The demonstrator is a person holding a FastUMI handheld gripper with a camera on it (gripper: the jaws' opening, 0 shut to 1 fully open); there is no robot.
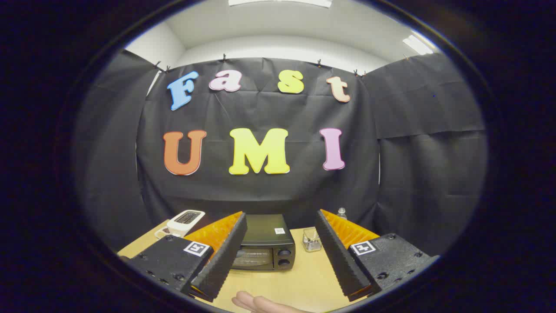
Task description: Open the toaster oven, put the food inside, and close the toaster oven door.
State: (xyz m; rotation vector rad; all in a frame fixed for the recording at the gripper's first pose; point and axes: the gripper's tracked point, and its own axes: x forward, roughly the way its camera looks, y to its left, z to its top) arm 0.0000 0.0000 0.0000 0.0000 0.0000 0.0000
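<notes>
Gripper view: fingers [278,256] spread wide, empty, oven [265,243] beyond them, door closed. Best approach low toward the door's top edge.

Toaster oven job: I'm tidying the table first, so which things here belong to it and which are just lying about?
Belongs to the job:
- toaster oven, door closed, between and beyond the fingers
- gripper, open, holding nothing

Just lying about:
- white pop-up toaster, behind the oven
- small glass jar, beside the oven
- bottle, by the wall
- hand resting on the table
</notes>
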